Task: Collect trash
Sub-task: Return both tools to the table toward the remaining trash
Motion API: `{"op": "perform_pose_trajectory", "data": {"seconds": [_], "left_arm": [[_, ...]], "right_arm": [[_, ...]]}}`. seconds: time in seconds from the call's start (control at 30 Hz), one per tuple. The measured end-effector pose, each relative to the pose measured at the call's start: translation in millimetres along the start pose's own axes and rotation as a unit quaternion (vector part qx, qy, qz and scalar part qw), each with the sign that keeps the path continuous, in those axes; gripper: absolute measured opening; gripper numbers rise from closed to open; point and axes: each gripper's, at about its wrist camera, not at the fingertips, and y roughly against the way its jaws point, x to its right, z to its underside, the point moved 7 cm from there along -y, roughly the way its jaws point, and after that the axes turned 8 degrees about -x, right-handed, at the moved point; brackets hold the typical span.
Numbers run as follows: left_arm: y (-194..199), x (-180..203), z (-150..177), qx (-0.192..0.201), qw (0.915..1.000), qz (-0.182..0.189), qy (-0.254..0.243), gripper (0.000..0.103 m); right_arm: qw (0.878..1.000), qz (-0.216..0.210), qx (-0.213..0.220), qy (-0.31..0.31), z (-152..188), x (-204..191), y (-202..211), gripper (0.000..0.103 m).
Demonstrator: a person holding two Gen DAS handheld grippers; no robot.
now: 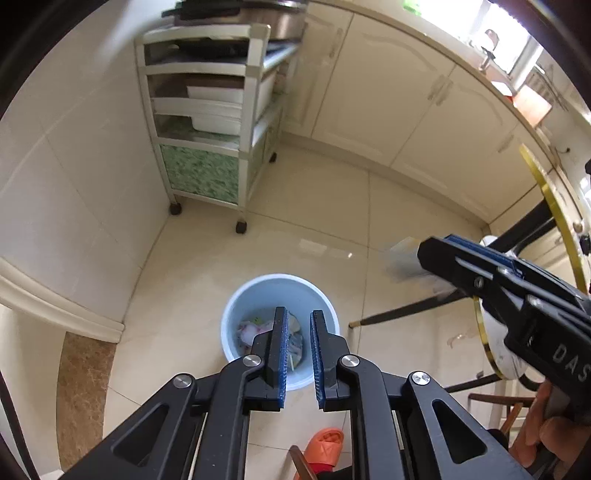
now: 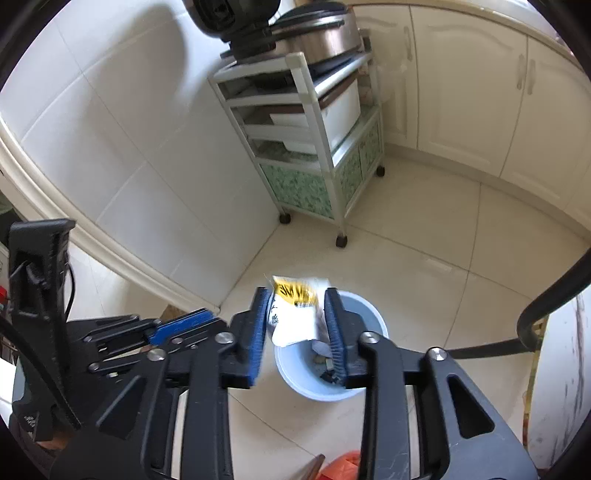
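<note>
Cream floor tiles (image 1: pixel 303 206) run up to white wall tiles and a row of cream cabinet doors (image 1: pixel 388 99) in a kitchen corner. Against the wall stands a rolling shelf cart (image 1: pixel 214 122) with green-patterned lower panels, holding white trays, with a metal cooker (image 2: pixel 317 33) on top.

On the floor sits a light blue trash bin (image 1: pixel 236 314), round and open, with crumpled paper and wrappers (image 1: pixel 255 328) lying at its bottom.

In the left wrist view, the left gripper (image 1: pixel 298 328) hangs directly above the bin, its 2 blue-padded jaws narrowly apart with nothing between them. To the right in that view the right gripper (image 1: pixel 424 254) reaches in from the side, a pale, motion-blurred packet (image 1: pixel 402 262) at its tip.

In the right wrist view, the right gripper (image 2: pixel 299 314) is above the bin (image 2: pixel 373 328), and its jaws are set fairly wide with a white wrapper (image 2: pixel 295 314) printed in yellow and black between the pads. The wrapper is blurred and I cannot tell whether both pads are pressing it. It sits over the near-left rim of the bin.

An orange slipper (image 1: pixel 325 446) lies on the floor below the bin in the left wrist view. A gold-rimmed round tabletop (image 1: pixel 546 206) and dark chair legs show at the right edge.
</note>
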Motion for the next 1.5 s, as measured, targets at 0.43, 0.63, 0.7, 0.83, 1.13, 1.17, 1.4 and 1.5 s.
{"op": "perform_pose_trajectory", "data": {"seconds": [0.43,0.63,0.7,0.83,1.13,1.17,1.4,1.5], "left_arm": [[98,55,27,0.107,0.9941,-0.008,-0.017,0.065],[150,140,40,0.169,0.9820,0.018,-0.083,0.086],[158,172,45,0.177,0.9777,0.025,-0.110,0.090],[165,240,56,0.180,0.9698,0.044,-0.159,0.094],[150,371,63,0.137,0.9554,0.079,-0.250,0.096],[148,380,59,0.130,0.9553,0.081,-0.253,0.096],[108,433,11,0.080,0.9561,0.077,-0.271,0.096],[96,445,-4,0.073,0.9580,0.068,-0.269,0.096]], "right_arm": [[0.991,0.031,0.133,-0.006,-8,6,139,0.069],[0.975,0.092,0.202,-0.028,14,55,245,0.080],[0.967,0.117,0.220,-0.045,29,82,280,0.084],[0.956,0.170,0.223,-0.086,60,148,333,0.087],[0.959,0.232,0.104,-0.127,125,292,348,0.090],[0.960,0.227,0.096,-0.130,132,304,346,0.088],[0.972,0.209,0.055,-0.090,137,330,306,0.081],[0.975,0.199,0.047,-0.090,144,344,300,0.072]]}}
